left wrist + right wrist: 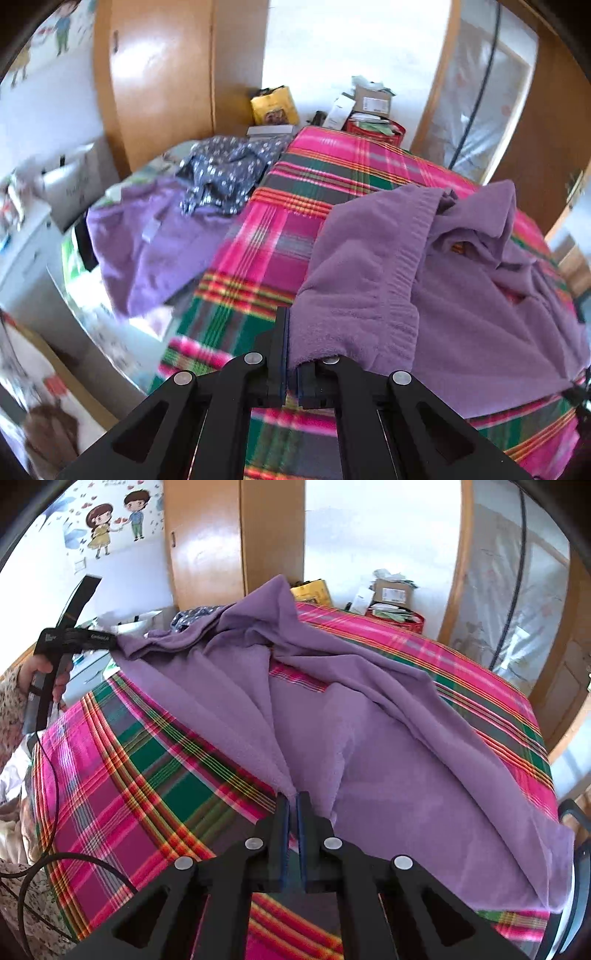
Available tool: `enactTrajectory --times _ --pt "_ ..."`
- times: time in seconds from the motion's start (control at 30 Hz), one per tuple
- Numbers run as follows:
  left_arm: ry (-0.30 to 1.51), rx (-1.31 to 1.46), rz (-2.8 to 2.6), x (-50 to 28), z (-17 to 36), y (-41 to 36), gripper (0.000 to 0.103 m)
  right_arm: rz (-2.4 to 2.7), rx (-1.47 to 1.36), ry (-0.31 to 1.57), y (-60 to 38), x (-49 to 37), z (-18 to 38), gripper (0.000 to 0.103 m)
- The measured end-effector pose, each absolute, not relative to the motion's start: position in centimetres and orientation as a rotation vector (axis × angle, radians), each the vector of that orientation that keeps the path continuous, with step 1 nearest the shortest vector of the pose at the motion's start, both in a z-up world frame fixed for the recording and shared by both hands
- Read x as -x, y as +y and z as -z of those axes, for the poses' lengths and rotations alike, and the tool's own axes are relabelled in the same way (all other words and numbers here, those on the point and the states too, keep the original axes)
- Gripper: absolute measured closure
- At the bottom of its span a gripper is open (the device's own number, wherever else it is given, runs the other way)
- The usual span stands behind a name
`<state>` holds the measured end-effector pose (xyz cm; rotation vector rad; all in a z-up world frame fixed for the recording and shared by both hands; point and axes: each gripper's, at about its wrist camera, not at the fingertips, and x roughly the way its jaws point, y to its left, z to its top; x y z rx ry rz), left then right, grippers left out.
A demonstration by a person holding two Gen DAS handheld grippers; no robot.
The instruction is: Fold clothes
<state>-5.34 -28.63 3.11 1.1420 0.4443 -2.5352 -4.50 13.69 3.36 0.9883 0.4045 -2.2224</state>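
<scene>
Fleece of a soft purple garment point(388, 738) is pinched in both closed claws: right claw point(293, 797) at an edge, left claw point(287, 314) at the ribbed hem, spread ahead over the pink plaid bed cover point(129, 794).

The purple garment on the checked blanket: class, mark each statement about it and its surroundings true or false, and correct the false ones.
1. Both grippers are shut on the purple garment. True: the left gripper and the right gripper each pinch an edge.
2. The blanket is plain blue. False: it is pink, green and orange checked.
3. A second purple garment lies at the blanket's left edge in the left wrist view. True.
4. The dark dotted garment is held in a gripper. False: it lies loose beyond the second purple one.
5. The cardboard box sits on the purple garment. False: it stands beyond the blanket's far end.
</scene>
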Motion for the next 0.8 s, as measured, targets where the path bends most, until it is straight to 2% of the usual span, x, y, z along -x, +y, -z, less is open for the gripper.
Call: enactTrajectory --times 0.27,0.53,0.8 --pt "0.606 -1.112 2.547 2.3 -3.0 -26.5 0.100 2.289 -0.991 0.381 16.4 2.5 -4.0 0.099" --pt "0.645 -1.120 2.574 -0.7 -2.4 -23.5 0.100 2.333 -1.014 0.371 18.9 0.2 -4.3 0.099" --pt "0.758 -1.107 2.542 -4.8 -1.3 -23.3 0.100 2.316 -1.049 0.388 20.2 -3.4 -4.0 0.099"
